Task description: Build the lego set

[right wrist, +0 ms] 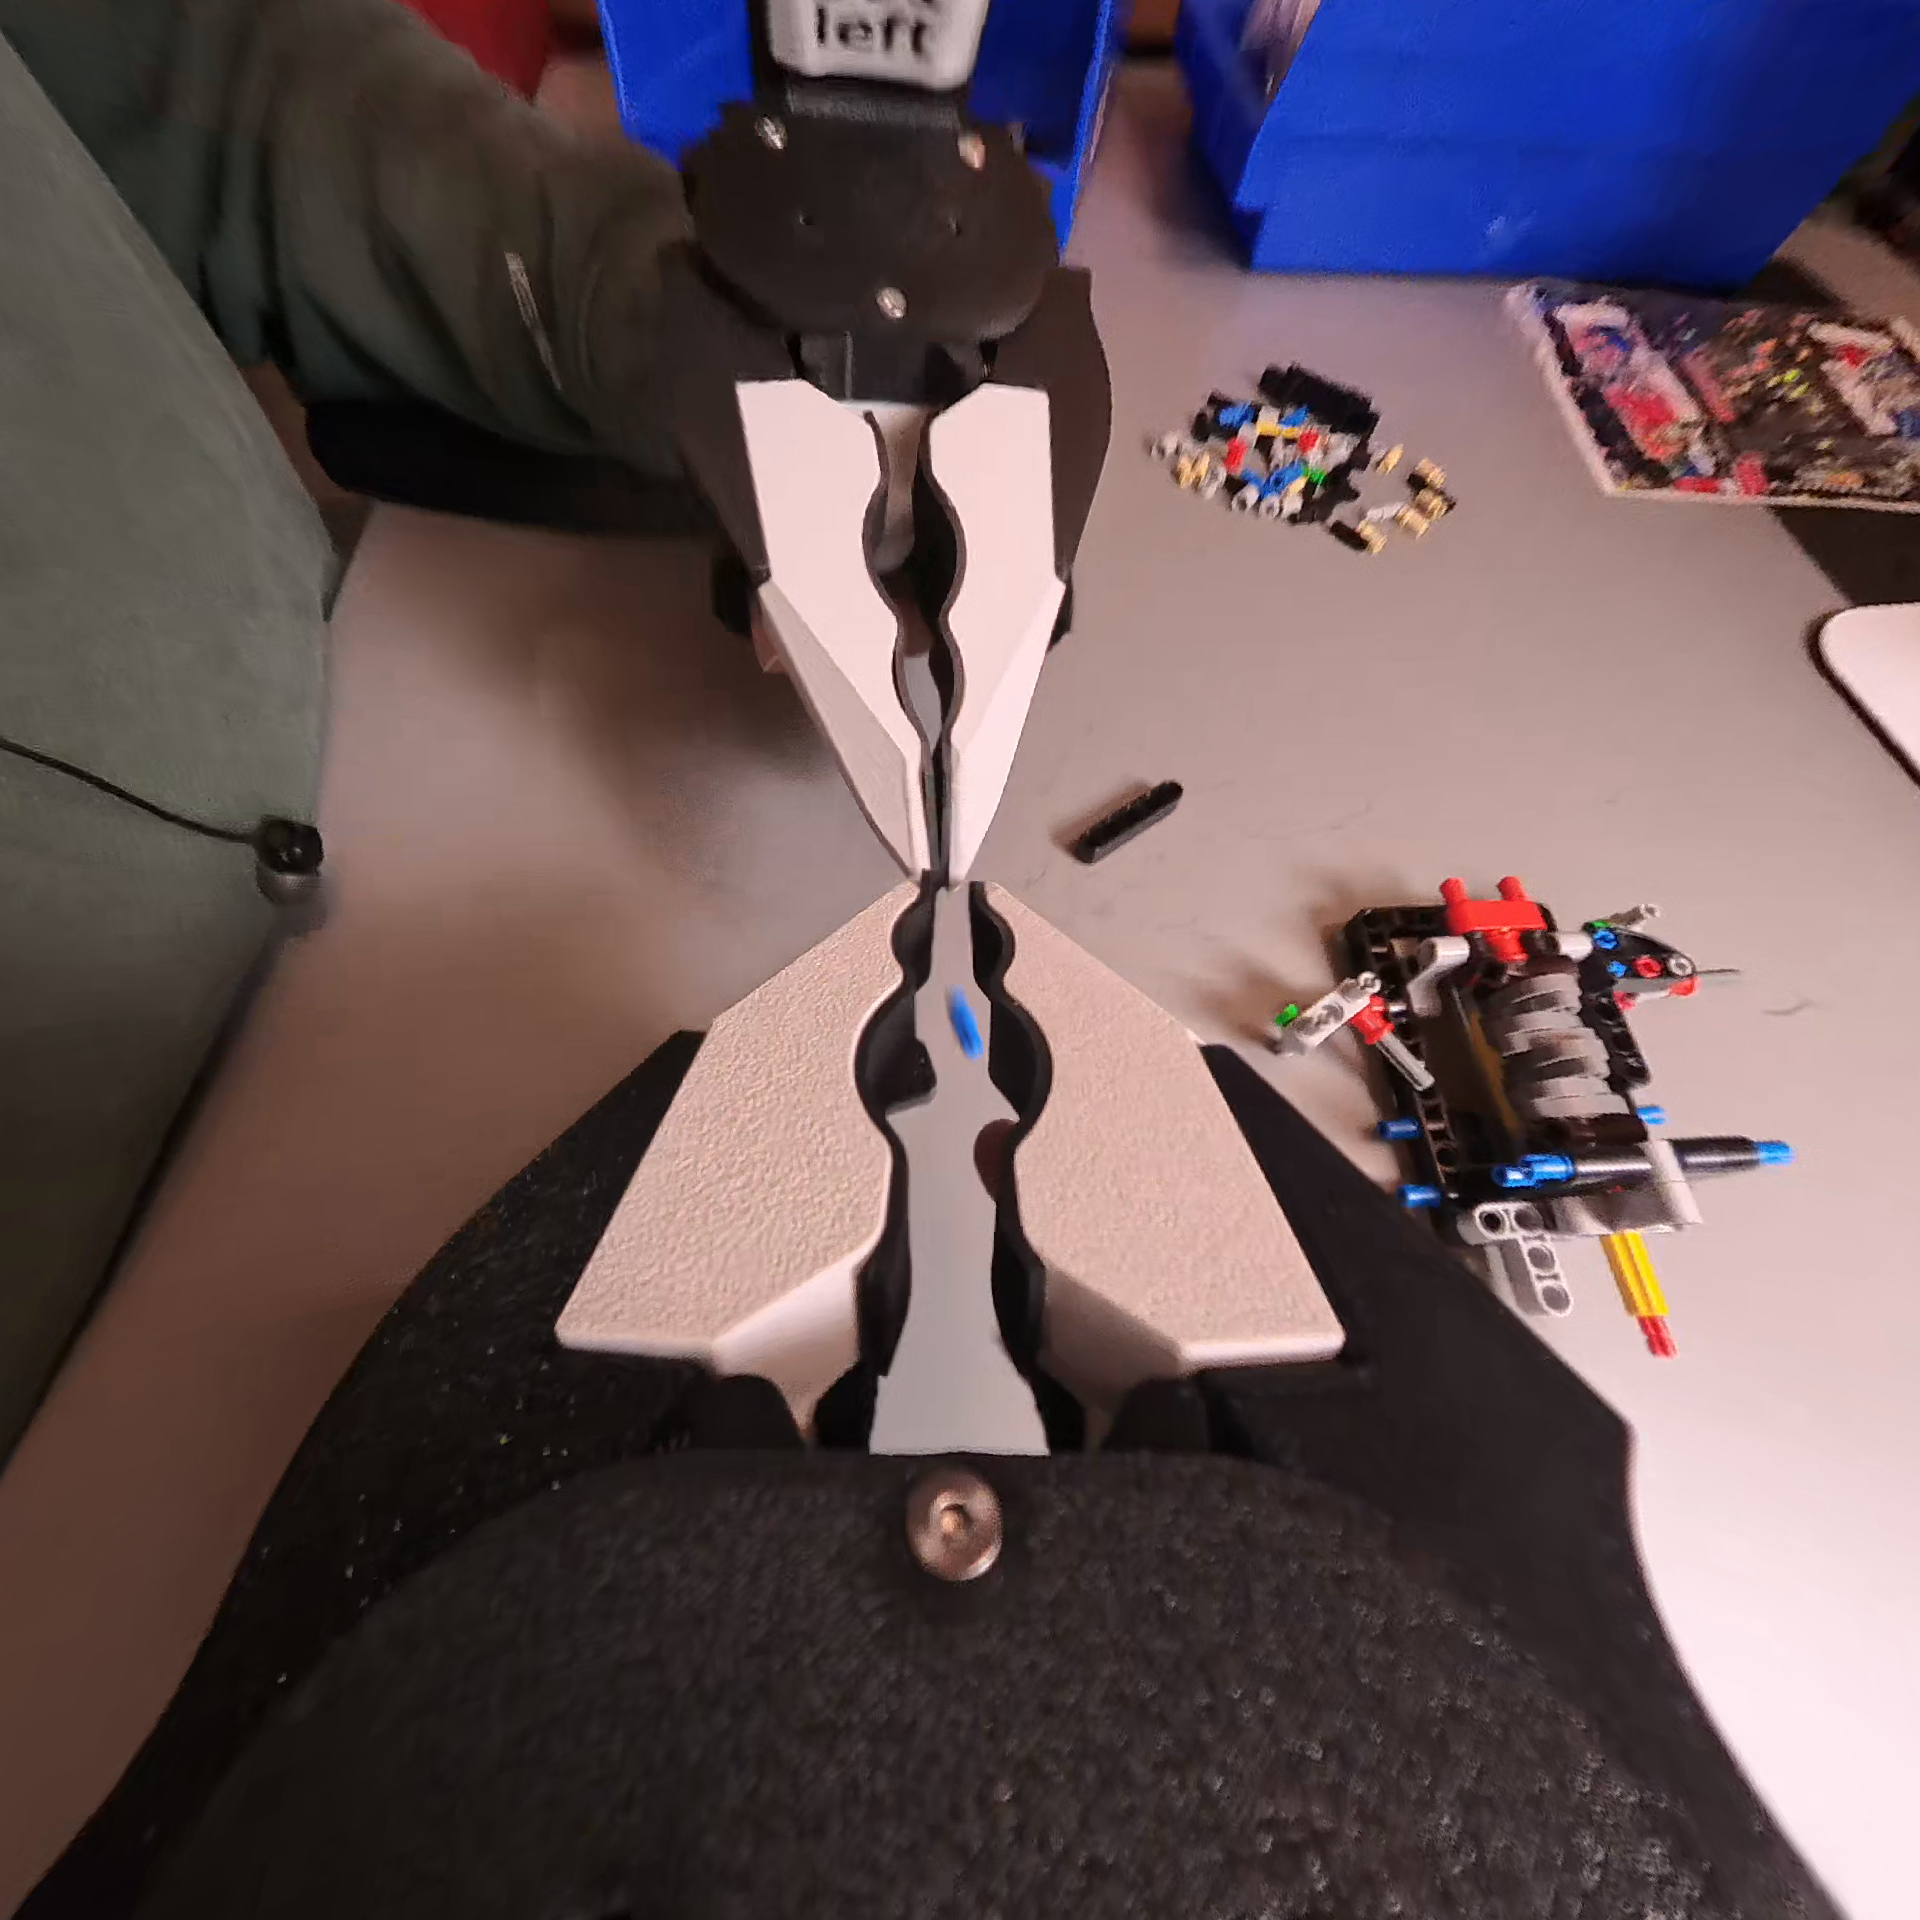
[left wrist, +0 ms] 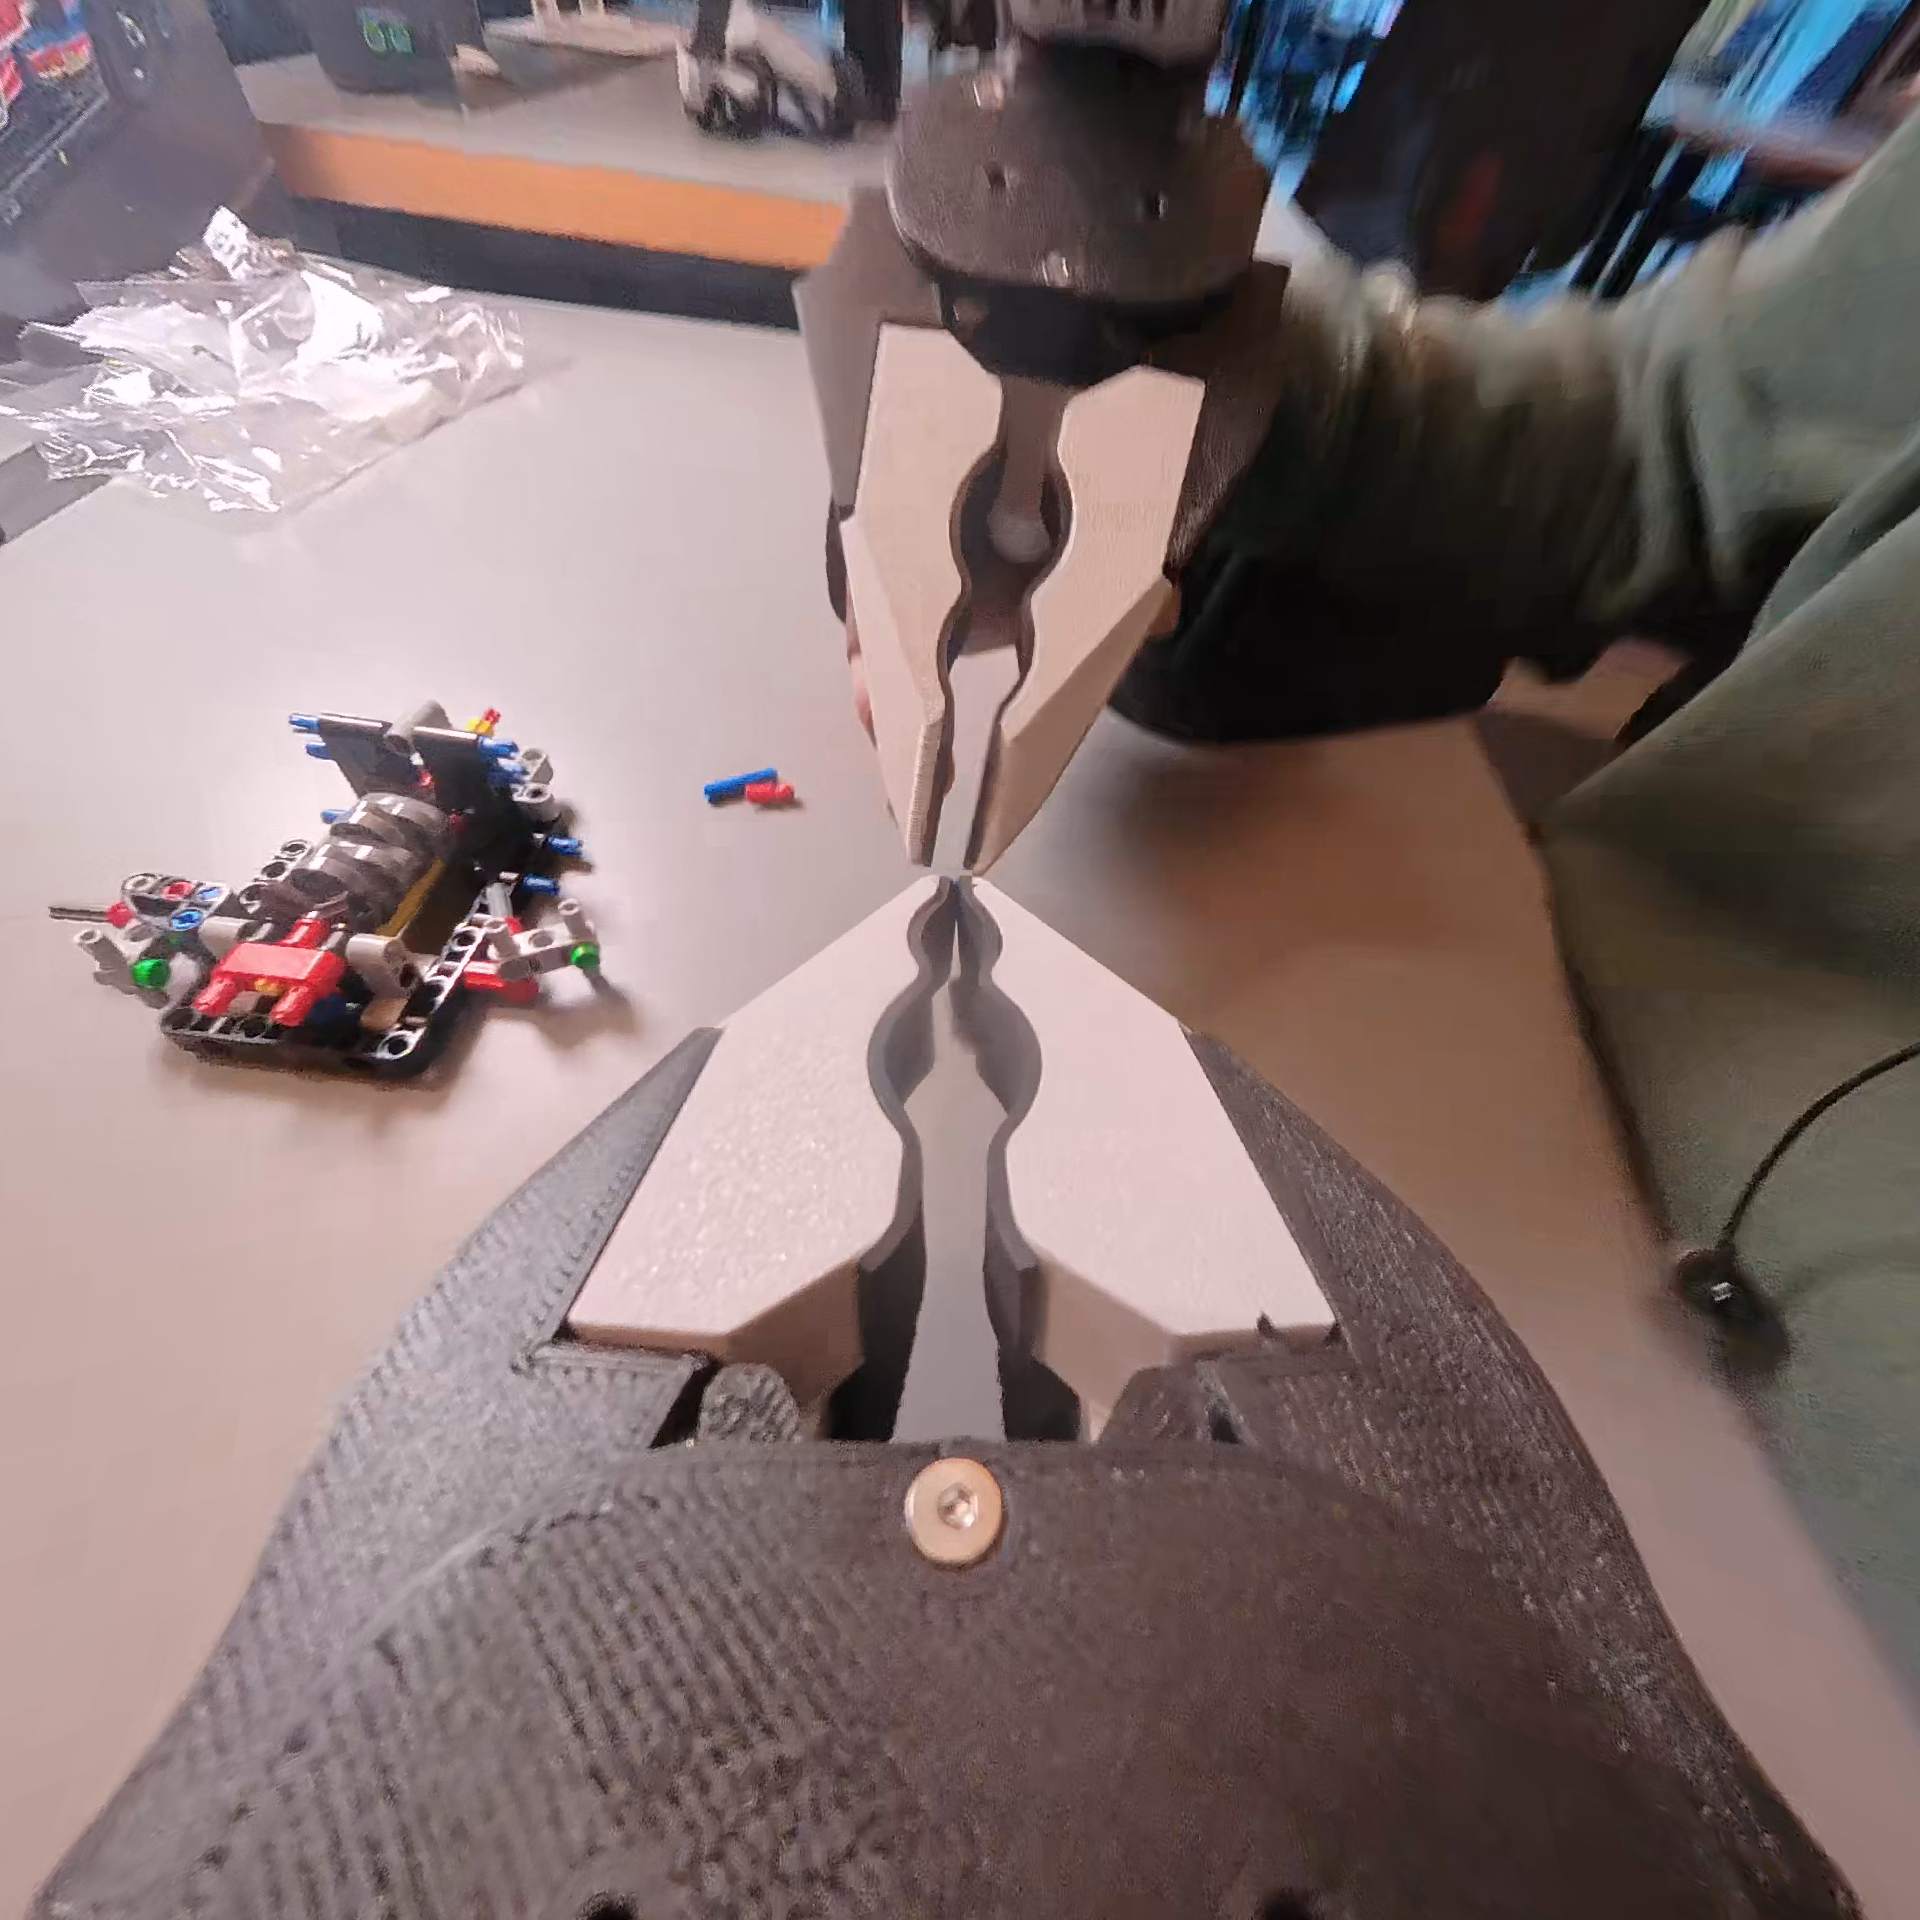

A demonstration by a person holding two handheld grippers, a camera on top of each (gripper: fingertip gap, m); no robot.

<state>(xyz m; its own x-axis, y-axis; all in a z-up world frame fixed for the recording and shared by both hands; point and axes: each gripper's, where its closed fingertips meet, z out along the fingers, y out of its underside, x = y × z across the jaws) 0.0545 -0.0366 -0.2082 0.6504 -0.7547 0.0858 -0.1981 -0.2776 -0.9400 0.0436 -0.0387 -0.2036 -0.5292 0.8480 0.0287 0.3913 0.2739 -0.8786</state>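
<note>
Left wrist view
Left gripper (left wrist: 954, 883): foreground, jaws clenched at the tips, with nothing visible between them.
Right gripper (left wrist: 951, 854): points back toward the camera, tip to tip with the left one; a narrow gap shows at its tips, and whether anything is pinched there cannot be told.
Sleeve (left wrist: 1507, 499): green, behind the right gripper.
Model (left wrist: 353, 894): part-built lego, black frame with grey, red and blue parts, on the bench (left wrist: 520, 1299), well left of the tips.
Loose pins (left wrist: 750, 788): one blue, one red, just beside each other, between model and tips.
Plastic bags (left wrist: 260, 384): clear, crumpled, far left.

Right wrist view
Right gripper (right wrist: 948, 889): foreground, tips slightly parted; a grip cannot be told.
Left gripper (right wrist: 940, 868): opposite, jaws pressed together, tips meeting the right one's.
Blue pin (right wrist: 963, 1023): seen through the gap between the right fingers, blurred; whether it lies on the bench (right wrist: 623, 831) cannot be told.
Black beam (right wrist: 1127, 821): lies on the bench just right of the tips.
Model (right wrist: 1517, 1081): right of the grippers, apart from them.
Parts pile (right wrist: 1299, 457): small mixed pieces, farther back on the right.
Booklet (right wrist: 1745, 405): printed, far right.
Blue boxes (right wrist: 1507, 135): at the back edge.
</note>
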